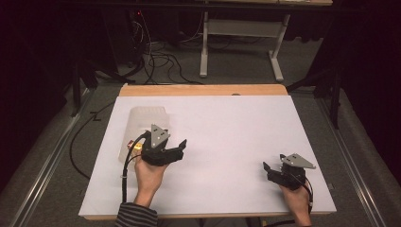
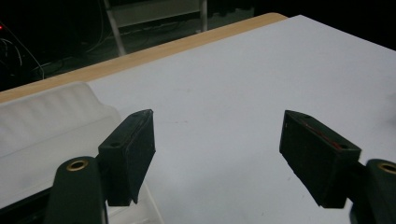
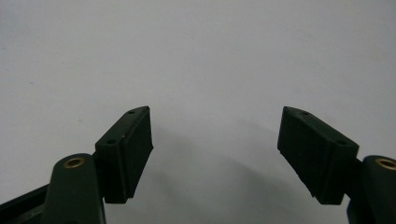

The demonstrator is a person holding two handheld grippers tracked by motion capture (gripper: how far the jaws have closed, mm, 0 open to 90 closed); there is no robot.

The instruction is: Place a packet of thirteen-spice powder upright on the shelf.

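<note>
White-covered table (image 1: 227, 142) is kept mostly bare; translucent plastic container (image 1: 142, 124) is set at its far left, just beside left gripper (image 1: 182, 146), jaws spread wide, likely for reaching it. Right gripper (image 1: 265, 168), parked near right, also wide, nothing held.

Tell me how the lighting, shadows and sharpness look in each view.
High view: dim, dark surroundings, white table evenly lit, slightly soft. Left gripper view: pale plastic box soft, black jaws near-silhouettes. Right gripper view: faint jaw shadows on the table, no glare.
</note>
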